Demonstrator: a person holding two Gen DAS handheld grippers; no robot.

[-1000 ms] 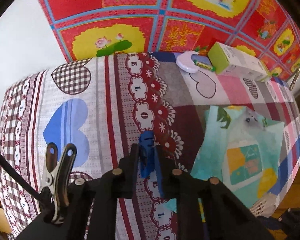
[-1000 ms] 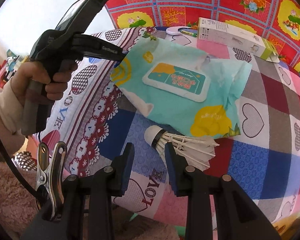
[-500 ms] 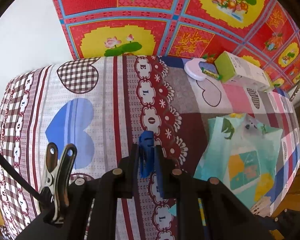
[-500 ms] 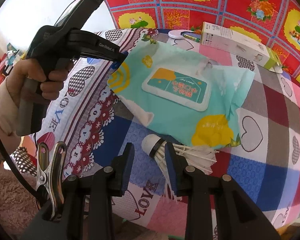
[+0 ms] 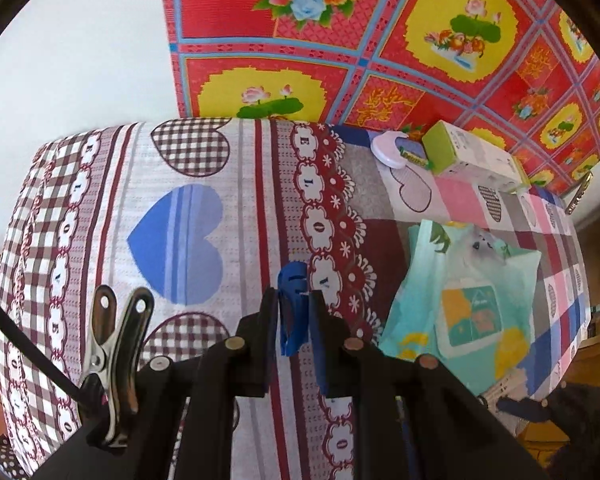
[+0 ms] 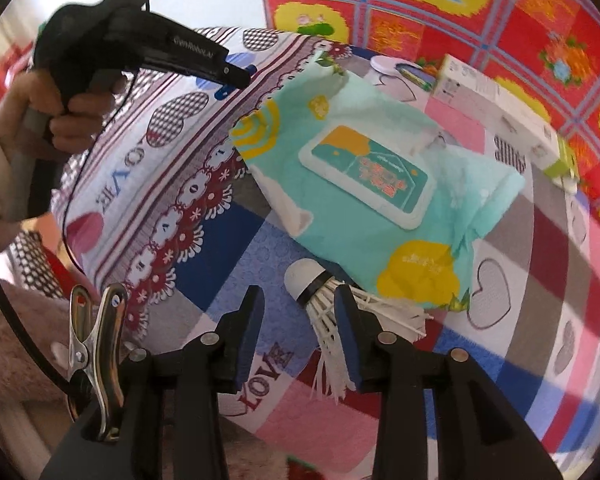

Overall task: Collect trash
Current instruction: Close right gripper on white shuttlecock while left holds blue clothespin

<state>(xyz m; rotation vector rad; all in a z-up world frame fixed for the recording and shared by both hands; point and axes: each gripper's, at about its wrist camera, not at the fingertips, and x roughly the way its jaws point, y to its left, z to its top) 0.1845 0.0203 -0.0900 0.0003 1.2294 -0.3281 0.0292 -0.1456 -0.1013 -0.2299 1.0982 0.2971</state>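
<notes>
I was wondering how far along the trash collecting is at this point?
No bin shows, so nothing looks binned yet. In hand: the left gripper is shut on a small blue piece. The right gripper has just been opening, with the shuttlecock between its jaws, not clamped. Left on the patchwork cloth: the wipes pack, the white box and the round white item.

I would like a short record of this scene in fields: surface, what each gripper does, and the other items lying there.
surface: patchwork cloth with hearts
left gripper: shut on small blue object
right gripper: open, jaws just opening; shuttlecock between them, against the right pad
wipes pack: teal, flat on the cloth, its edge over the shuttlecock feathers
far edge: white and green box, round white item
</notes>
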